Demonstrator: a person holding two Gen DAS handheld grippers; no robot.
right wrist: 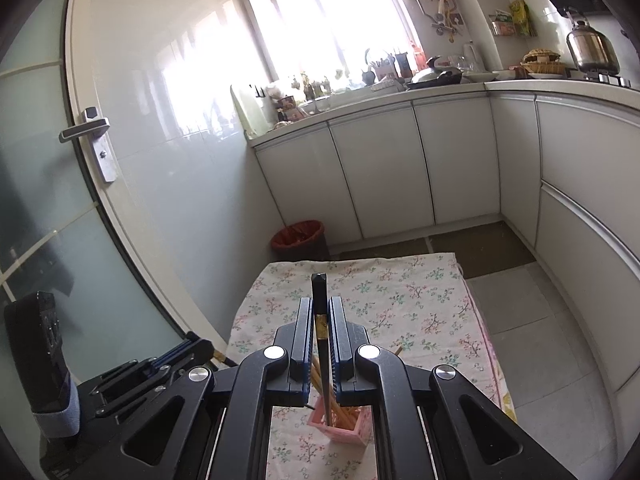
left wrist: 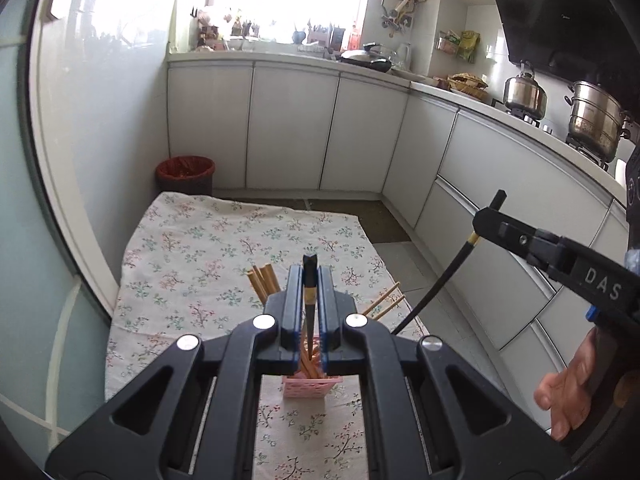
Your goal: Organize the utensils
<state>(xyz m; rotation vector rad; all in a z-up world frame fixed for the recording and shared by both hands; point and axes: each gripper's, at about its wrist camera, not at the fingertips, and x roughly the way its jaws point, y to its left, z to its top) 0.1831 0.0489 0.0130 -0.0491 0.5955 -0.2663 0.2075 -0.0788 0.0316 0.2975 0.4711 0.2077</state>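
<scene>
The left gripper (left wrist: 310, 300) has its fingers (left wrist: 294, 300) pinched tight on a black chopstick (left wrist: 309, 300), gold band between the pads, blunt end poking up past the tips and the thin end running down behind them. Straight below sits the pink holder (left wrist: 307, 387) on the floral-cloth surface (left wrist: 192, 248), wooden chopsticks (left wrist: 310, 364) standing in it; the black tip hangs just above them. More wooden sticks (left wrist: 262, 280) show past the left finger, and a loose pair (left wrist: 384, 302) lies on the cloth to the right.

The right gripper (right wrist: 320, 332) is also clamped on a black chopstick (right wrist: 320, 300), held near its gold band. Its thin end reaches down into the holder (right wrist: 344, 426), among the wooden ones (right wrist: 348, 416).

In the left view, the right gripper (left wrist: 486, 222) shows from the side, its chopstick (left wrist: 440, 280) slanting down toward the holder, a hand (left wrist: 568, 392) on its grip.

Beyond the surface stand a red bin (left wrist: 185, 174) and white cabinets (left wrist: 292, 128).
</scene>
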